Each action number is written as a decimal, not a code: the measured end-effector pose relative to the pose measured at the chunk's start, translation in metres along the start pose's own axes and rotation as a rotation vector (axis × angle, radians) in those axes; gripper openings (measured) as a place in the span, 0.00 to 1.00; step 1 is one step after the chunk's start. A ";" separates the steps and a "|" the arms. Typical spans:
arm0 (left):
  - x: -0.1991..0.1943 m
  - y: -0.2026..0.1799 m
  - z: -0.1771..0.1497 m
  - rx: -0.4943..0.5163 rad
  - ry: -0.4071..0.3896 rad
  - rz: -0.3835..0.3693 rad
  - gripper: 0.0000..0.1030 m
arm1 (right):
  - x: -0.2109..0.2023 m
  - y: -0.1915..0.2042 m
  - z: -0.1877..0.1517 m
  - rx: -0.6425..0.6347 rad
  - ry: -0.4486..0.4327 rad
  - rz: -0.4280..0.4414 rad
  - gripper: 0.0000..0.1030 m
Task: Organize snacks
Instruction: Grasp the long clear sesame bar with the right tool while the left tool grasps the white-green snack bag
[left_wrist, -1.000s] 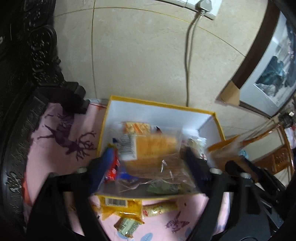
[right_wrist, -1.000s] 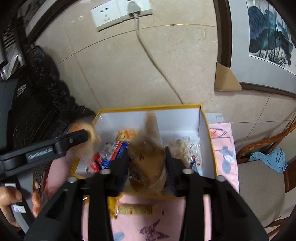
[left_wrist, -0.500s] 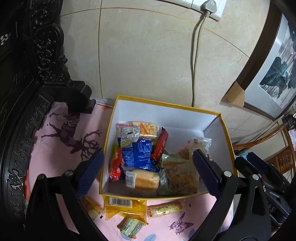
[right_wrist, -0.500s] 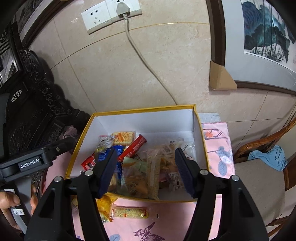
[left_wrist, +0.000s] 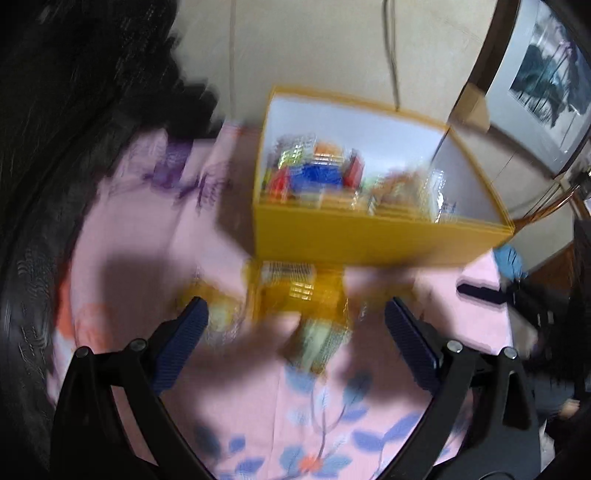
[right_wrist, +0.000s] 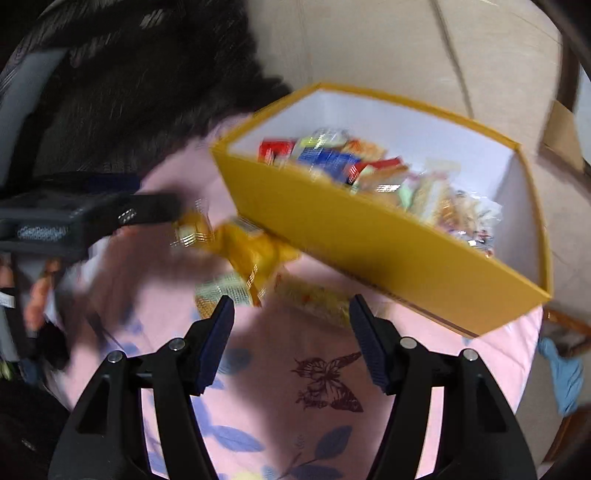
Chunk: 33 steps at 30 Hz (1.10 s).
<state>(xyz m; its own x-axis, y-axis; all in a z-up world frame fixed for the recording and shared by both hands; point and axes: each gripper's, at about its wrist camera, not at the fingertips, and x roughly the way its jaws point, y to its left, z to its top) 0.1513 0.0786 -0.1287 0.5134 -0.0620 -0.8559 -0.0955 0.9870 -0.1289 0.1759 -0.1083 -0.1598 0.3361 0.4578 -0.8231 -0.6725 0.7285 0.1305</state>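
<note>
Jaws wide and empty on my left hand-held gripper (left_wrist: 295, 325) and right hand-held gripper (right_wrist: 291, 317) — loose snack packets (right_wrist: 251, 254) ahead, yellow box (right_wrist: 369, 236) just beyond — everything blurred.

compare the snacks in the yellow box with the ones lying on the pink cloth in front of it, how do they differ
The snacks in the yellow box are many and mixed: red, blue, orange and clear wrappers piled together. The snacks on the pink cloth are few, mostly yellow and gold packets, spread loose just outside the box's front wall. The boxed ones are contained; the loose ones lie just ahead of both open grippers. All are small wrapped packets, blurred here.
</note>
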 end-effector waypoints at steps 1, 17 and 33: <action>0.004 0.004 -0.011 -0.014 0.026 0.000 0.95 | 0.009 0.002 -0.001 -0.024 0.014 0.003 0.63; 0.001 0.015 -0.061 -0.034 0.123 -0.006 0.95 | 0.108 -0.002 0.004 -0.186 0.165 -0.090 0.62; 0.067 -0.012 -0.040 0.078 0.185 -0.049 0.95 | 0.039 -0.012 -0.086 0.158 0.236 -0.086 0.29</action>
<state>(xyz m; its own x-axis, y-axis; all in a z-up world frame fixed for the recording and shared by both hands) 0.1524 0.0563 -0.2043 0.3498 -0.1295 -0.9278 -0.0042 0.9902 -0.1398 0.1404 -0.1433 -0.2415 0.2126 0.2733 -0.9381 -0.5313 0.8381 0.1237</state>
